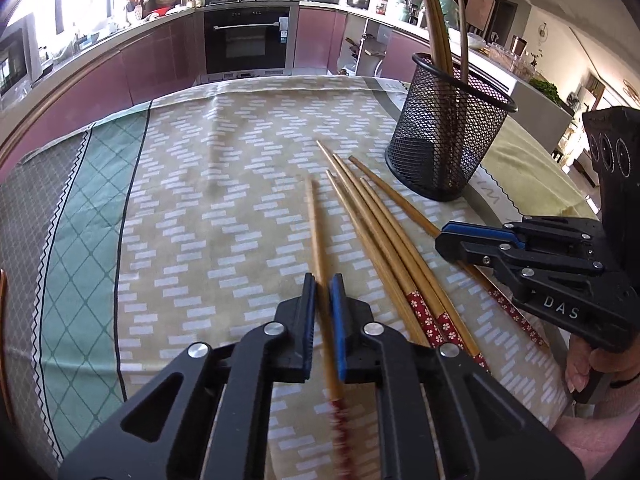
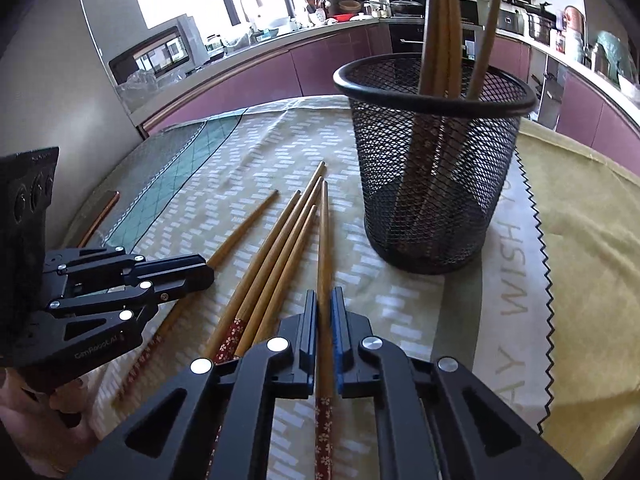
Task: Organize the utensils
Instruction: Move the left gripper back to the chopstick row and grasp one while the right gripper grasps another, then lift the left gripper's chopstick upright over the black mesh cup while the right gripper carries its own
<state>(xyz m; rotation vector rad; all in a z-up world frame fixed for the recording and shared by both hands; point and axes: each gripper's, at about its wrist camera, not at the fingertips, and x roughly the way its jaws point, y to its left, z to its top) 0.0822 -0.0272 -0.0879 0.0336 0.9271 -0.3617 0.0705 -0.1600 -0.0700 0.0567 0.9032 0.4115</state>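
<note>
Here, my left gripper (image 1: 322, 292) is clamping one chopstick (image 1: 316, 232), its jaws closed against the shaft just above the blurred red patterned end. My right gripper (image 2: 324, 308) is pinching another chopstick (image 2: 323, 240) the same way, shaft running forward between the pads. Between the two, four loose chopsticks (image 2: 276, 248) are lying side by side on the patterned tablecloth (image 1: 192, 208), tips fanning toward the black mesh holder (image 2: 432, 168). The holder is standing upright near their tips, with several chopsticks (image 2: 440, 24) leaning inside it.
</note>
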